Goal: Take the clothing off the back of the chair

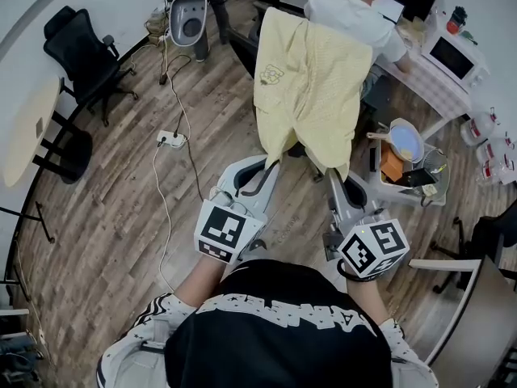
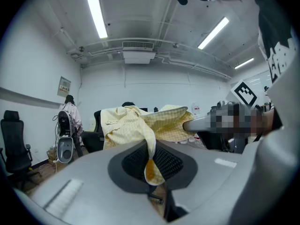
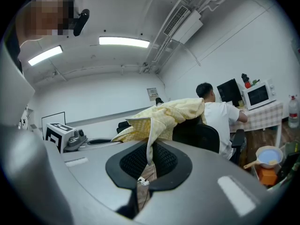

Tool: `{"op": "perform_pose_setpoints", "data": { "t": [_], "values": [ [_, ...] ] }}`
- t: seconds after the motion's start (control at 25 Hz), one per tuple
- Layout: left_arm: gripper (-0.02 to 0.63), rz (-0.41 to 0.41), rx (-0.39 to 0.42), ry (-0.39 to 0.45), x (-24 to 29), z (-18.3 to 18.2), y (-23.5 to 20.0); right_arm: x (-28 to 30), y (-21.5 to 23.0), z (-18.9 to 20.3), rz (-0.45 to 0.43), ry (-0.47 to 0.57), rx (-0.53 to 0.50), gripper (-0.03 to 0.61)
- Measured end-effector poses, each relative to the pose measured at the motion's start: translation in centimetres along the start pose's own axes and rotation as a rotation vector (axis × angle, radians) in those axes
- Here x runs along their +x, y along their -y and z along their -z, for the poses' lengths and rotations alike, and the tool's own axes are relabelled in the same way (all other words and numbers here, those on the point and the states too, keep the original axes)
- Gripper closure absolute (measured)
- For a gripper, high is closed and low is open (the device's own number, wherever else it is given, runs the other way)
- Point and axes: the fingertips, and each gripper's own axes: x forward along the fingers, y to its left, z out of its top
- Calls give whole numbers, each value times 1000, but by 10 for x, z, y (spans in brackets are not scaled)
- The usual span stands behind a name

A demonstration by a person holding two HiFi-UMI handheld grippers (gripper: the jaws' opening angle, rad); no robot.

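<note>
Hem corners of the yellow garment (image 1: 311, 87) on the chair back (image 3: 199, 134) are clenched in the left claw (image 2: 151, 171) and right claw (image 3: 147, 168), likely for an even lift-off.

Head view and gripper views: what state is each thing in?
Pale yellow checked shirt: draped over the chair back, lower edge pinched by both grippers.
Left gripper: shut on the shirt.
Right gripper: shut on the shirt.
Black office chair: back covered by the shirt.
White microwave: door closed.
</note>
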Motion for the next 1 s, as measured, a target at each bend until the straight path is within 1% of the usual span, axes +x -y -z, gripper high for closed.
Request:
{"op": "perform_pose_setpoints", "data": {
  "t": [0.6,0.8,1.0],
  "values": [
    [591,-9,-10,-13,-10,0,32,-31,7,7,5,6,27,561],
    [591,-2,-2,-34,-12,4,42,-39,7,12,-2,-2,32,561],
    [591,-7,-1,-41,-14,7,50,-47,12,13,6,16,48,561]
  ]
}}
